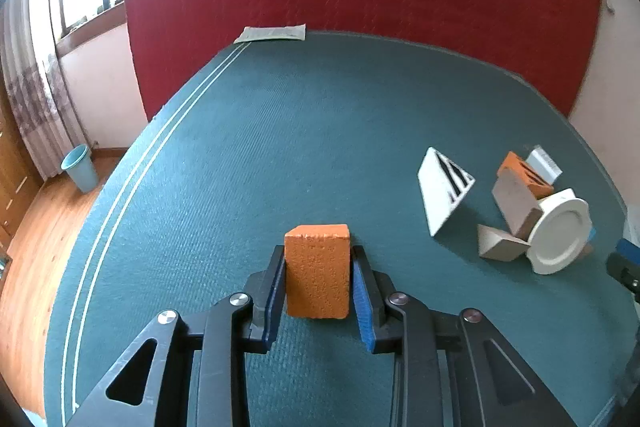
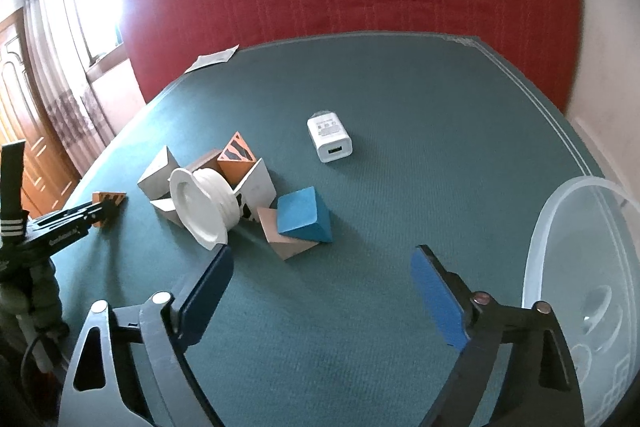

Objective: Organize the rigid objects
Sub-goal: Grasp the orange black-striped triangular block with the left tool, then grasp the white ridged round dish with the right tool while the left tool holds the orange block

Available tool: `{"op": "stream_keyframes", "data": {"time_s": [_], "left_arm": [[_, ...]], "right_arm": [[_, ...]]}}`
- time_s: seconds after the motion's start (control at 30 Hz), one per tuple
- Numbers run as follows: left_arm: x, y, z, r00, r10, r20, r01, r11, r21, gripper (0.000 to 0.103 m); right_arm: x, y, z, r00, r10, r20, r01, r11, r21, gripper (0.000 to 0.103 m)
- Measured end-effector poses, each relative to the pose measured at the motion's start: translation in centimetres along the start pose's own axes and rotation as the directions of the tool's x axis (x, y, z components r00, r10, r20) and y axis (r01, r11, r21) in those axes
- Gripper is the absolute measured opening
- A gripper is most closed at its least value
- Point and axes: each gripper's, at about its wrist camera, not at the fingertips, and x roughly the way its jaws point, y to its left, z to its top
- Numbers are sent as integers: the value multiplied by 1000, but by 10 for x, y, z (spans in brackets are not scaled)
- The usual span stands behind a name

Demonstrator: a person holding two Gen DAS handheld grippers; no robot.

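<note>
My left gripper (image 1: 318, 279) clamps the orange block (image 1: 317, 271) at lower centre; the right gripper (image 2: 320, 291) stands wide. I should carry it level toward the clear container (image 2: 580, 287), lower right.

Black plastic linkage on the left gripper (image 1: 319, 277) and right gripper (image 2: 322, 293), with triangular cut-outs and round silver screws. Blue ribbed pads (image 1: 362, 301) on the fingers. White printed marking, unreadable, on one arm.

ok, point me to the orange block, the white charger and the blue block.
orange block (image 1: 318, 271): left wrist view, front face.
white charger (image 2: 330, 135): right wrist view, top face.
blue block (image 2: 298, 213): right wrist view, top face.
</note>
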Motion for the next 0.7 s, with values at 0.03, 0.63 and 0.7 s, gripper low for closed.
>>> {"op": "stream_keyframes", "data": {"time_s": [0.03,0.63,0.7], "left_arm": [[-2,-1,1,1000,-2,6,2,1000,4,32],[-22,-17,-2,999,-34,35,32,999,42,32],[-23,-17,-3,999,-34,33,33,998,45,32]], "right_arm": [[1,0,-1,1000,2,-4,-2,1000,-3,86],[-2,26,5,997,82,11,-81,996,-27,80],[1,33,7,995,97,8,-97,995,-38,80]]}}
